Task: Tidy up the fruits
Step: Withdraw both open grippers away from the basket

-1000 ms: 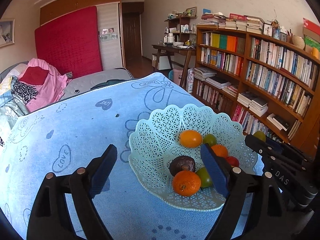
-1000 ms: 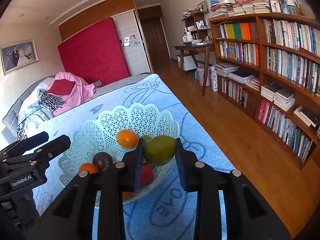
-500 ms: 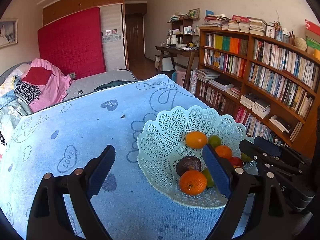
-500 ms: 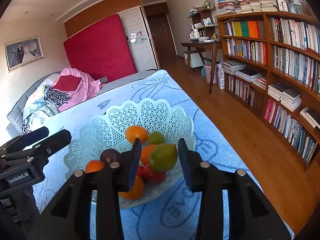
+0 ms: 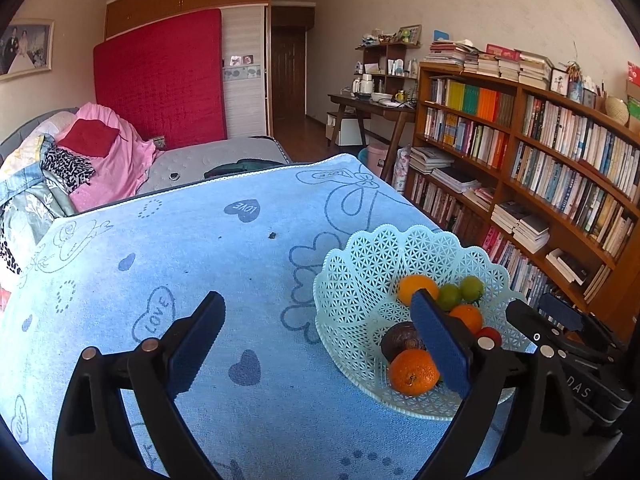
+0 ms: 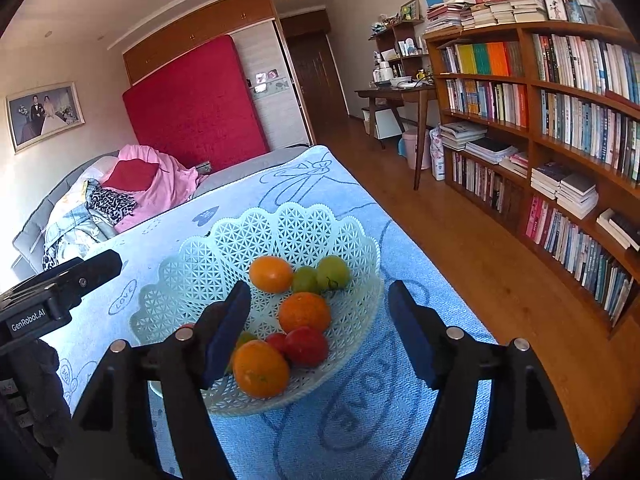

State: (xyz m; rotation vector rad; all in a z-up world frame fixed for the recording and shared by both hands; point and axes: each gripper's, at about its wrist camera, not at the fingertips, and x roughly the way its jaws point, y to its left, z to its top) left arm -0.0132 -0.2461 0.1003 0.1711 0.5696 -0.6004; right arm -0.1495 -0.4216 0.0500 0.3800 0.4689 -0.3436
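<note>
A pale green lattice basket (image 5: 360, 280) (image 6: 280, 228) sits on the blue cloth and holds several fruits: oranges (image 6: 261, 368) (image 5: 412, 372), red tomatoes (image 6: 306, 346), green fruits (image 6: 333, 273) (image 5: 471, 289) and a dark avocado (image 5: 400, 345). My right gripper (image 6: 320, 334) is open and empty, low over the basket's near side. My left gripper (image 5: 318, 346) is open and empty above the cloth, left of the basket; its right finger overlaps the fruit.
The blue cloth (image 5: 200, 248) covers the table; its right edge drops to a wooden floor (image 6: 480, 248). A tall bookshelf (image 6: 560, 128) lines the right wall. A bed with clothes (image 5: 80, 160) lies behind the table.
My right gripper opened and let the green fruit go into the basket, where it lies at the far side. My left gripper drifted left, away from the basket.
</note>
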